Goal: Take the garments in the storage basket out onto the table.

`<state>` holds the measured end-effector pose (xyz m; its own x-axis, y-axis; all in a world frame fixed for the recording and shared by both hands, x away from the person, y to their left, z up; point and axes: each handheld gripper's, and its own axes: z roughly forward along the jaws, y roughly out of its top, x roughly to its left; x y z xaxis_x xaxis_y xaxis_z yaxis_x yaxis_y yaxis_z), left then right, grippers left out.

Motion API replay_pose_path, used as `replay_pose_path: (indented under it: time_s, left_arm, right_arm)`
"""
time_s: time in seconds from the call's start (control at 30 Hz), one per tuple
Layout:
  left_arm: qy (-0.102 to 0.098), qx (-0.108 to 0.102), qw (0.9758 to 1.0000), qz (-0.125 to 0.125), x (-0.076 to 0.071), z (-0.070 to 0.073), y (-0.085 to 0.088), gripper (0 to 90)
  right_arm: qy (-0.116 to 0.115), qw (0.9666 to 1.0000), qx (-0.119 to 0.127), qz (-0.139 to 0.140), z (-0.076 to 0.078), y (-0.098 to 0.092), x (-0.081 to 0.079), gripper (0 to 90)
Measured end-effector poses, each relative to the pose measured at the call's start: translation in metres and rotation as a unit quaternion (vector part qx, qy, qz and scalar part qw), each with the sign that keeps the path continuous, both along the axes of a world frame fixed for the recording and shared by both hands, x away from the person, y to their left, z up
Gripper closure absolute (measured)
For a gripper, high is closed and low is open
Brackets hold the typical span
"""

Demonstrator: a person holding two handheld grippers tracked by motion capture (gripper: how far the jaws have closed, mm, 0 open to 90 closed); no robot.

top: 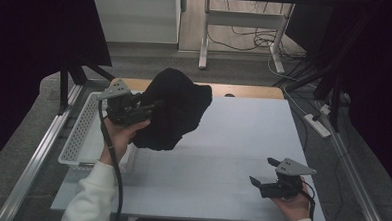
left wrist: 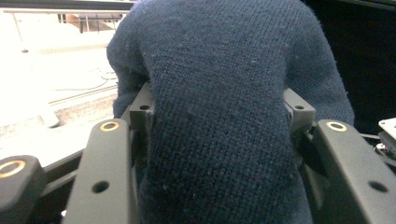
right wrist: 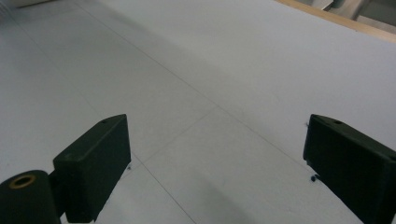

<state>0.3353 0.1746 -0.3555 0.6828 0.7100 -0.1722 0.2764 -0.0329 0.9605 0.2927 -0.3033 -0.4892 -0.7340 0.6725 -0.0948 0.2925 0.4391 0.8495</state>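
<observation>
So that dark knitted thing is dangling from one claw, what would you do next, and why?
Probably carry it rightward and lower it onto the white table. The left gripper is shut on the dark knitted garment, which hangs bunched in the air beside the white basket. The right gripper waits open and empty.

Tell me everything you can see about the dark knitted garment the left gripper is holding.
The knitted garment is dark navy, almost black from the high view, with a fine ribbed wool-like knit. It hangs bunched in a loose lump, lifted off the white table near the white basket. The left gripper has its jaws clamped on a thick fold of it. Nothing else touches it.
</observation>
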Motion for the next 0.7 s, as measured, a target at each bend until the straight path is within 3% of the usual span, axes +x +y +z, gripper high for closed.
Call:
replay_pose_path:
  time_s: [0.7]
  left_arm:
    - [0.006,0.010,0.9995,-0.029,0.008,0.001,-0.034,46.0]
  right_arm:
    - [0.002,1.0000,0.002,0.001,0.000,-0.001,0.000,7.3]
